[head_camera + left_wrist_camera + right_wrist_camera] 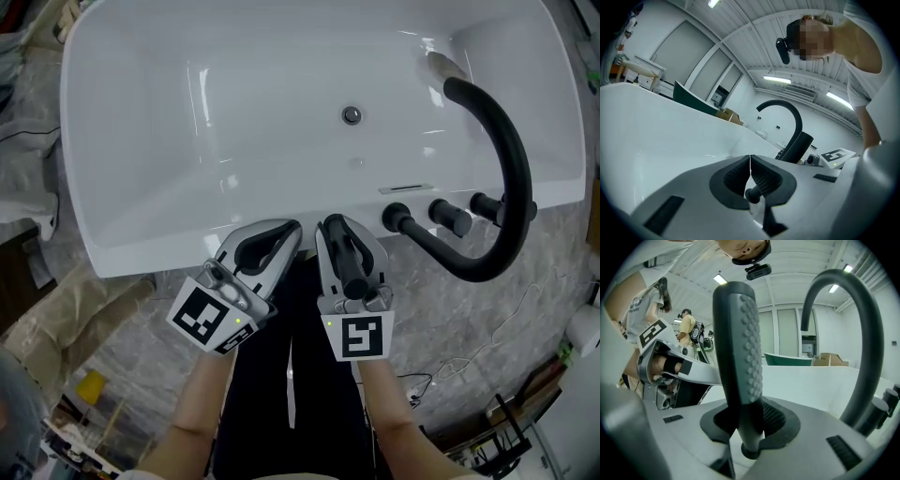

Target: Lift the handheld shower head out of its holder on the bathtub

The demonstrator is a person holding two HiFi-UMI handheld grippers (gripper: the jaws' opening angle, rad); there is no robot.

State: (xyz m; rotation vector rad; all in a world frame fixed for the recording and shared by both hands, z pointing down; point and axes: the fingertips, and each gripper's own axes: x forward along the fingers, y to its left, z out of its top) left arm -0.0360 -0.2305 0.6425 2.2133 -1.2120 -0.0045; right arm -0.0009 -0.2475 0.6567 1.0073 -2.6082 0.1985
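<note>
Head view: white bathtub [141, 141] on grey marbled floor [450, 319] (cluttered edges).

My forearms [202, 398] reached forward close together, both grippers side by side. My left gripper [292, 228] had its jaws pressed together, empty. My right gripper [335, 225] was clamped on the shower head handle [738, 357], pointing slightly downward.

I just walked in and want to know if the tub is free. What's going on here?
A person is at the tub with a claw in each hand. The right claw is closed on the black shower head at the near rim, next to the arched spout. The left claw is shut and empty beside it. Whether the shower head has left its holder can't be seen.
</note>
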